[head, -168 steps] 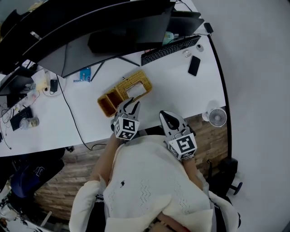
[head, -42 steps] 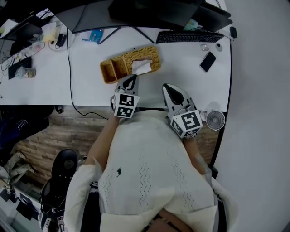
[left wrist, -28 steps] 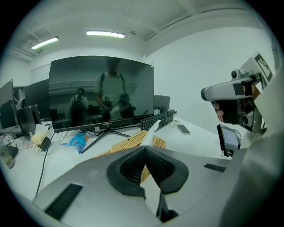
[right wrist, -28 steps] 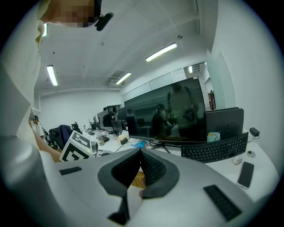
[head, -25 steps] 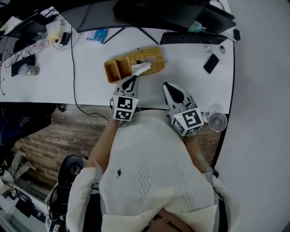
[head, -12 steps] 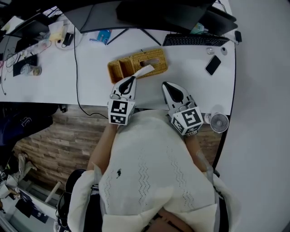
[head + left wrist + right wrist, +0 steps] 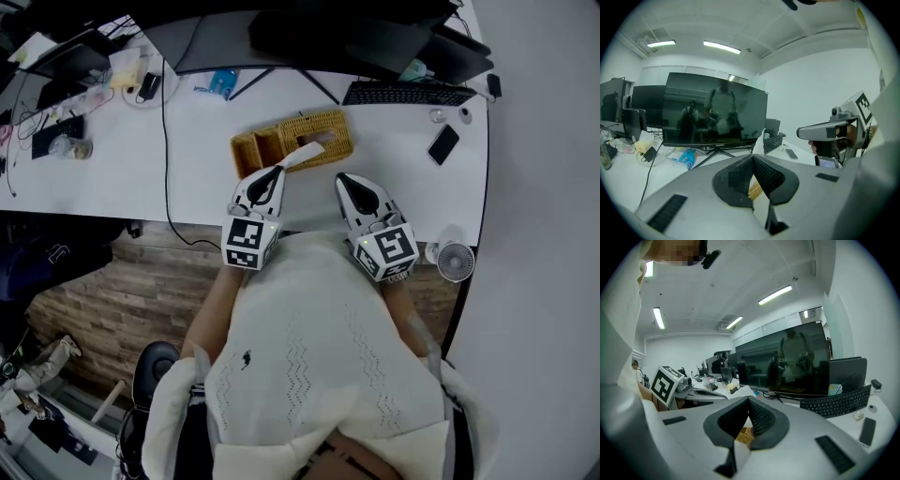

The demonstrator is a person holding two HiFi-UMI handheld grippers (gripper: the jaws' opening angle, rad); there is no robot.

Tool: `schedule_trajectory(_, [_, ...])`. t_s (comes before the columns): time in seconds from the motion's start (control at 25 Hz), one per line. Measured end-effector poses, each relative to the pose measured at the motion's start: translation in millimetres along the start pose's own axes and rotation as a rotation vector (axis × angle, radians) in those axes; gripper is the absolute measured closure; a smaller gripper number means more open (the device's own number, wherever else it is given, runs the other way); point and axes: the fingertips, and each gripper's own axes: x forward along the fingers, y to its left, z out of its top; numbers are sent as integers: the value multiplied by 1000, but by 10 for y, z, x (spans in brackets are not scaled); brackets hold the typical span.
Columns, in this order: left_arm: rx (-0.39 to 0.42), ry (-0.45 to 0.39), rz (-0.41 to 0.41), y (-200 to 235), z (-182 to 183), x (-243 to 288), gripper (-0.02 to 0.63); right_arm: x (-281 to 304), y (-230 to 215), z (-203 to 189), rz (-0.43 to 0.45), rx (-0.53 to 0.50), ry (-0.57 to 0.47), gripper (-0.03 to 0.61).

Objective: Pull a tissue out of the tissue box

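Observation:
A woven wicker tissue box point(image 7: 322, 127) lies on the white desk point(image 7: 394, 178) in the head view. A white tissue point(image 7: 302, 156) stretches out of its slot toward the desk's near edge. My left gripper point(image 7: 277, 172) is shut on the tissue's near end. In the left gripper view the jaws point(image 7: 752, 158) meet and the tissue point(image 7: 759, 143) shows just past their tips. My right gripper point(image 7: 342, 178) hovers to the right of the box, shut and holding nothing. In its own view the right gripper point(image 7: 749, 400) has a bit of wicker point(image 7: 743, 433) below its jaws.
Large dark monitors point(image 7: 337, 28) stand behind the box. A keyboard point(image 7: 408, 93) and a phone point(image 7: 442, 143) lie at the right. A black cable point(image 7: 167, 141) crosses the desk at the left. A small fan point(image 7: 455, 262) sits below the desk's right corner.
The left gripper, open by the box at first, has shut on the tissue and drawn back toward the person, stretching it out of the slot. The right gripper has hardly moved.

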Motion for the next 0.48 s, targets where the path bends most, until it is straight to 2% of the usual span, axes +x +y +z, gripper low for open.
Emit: schedule_trajectory(0.48, [-10,-63,5,110,275,-97,601,-39,-100,169,-38,-7,-28,577])
